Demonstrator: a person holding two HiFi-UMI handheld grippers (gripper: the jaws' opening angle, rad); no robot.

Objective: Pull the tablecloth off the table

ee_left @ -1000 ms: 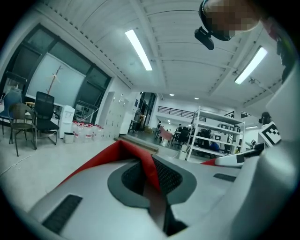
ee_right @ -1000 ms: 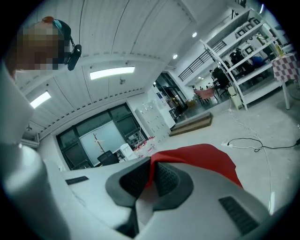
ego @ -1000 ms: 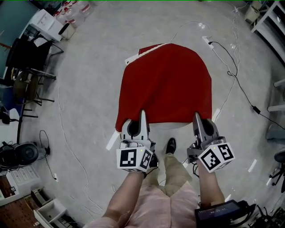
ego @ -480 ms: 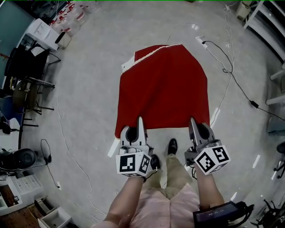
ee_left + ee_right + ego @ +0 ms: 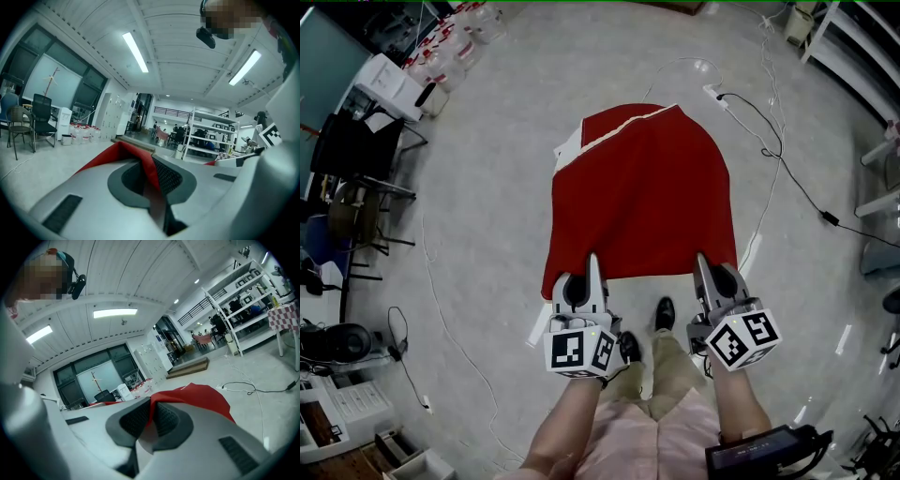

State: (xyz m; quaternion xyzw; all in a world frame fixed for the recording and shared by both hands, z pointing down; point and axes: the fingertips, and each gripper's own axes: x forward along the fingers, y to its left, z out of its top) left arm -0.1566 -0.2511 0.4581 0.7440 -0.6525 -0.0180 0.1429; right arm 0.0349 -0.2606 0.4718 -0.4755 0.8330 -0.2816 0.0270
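The red tablecloth (image 5: 642, 197) lies stretched over the table (image 5: 568, 150), its 2 near corners clamped tight in the left hand-held gripper (image 5: 594, 264) and the right hand-held gripper (image 5: 702, 262). It looks soft, light and probably slippery, so corner holds suit it.

Cloth (image 5: 642, 197): plain red, pale hem strip along its far edge. Table (image 5: 569, 148) corner past the cloth: white. Left gripper (image 5: 594, 264) and right gripper (image 5: 703, 262): light grey, pads (image 5: 134, 421) dark grey; cubes (image 5: 579, 349) white with black square markers. Floor (image 5: 487, 216) round the cloth: pale grey.
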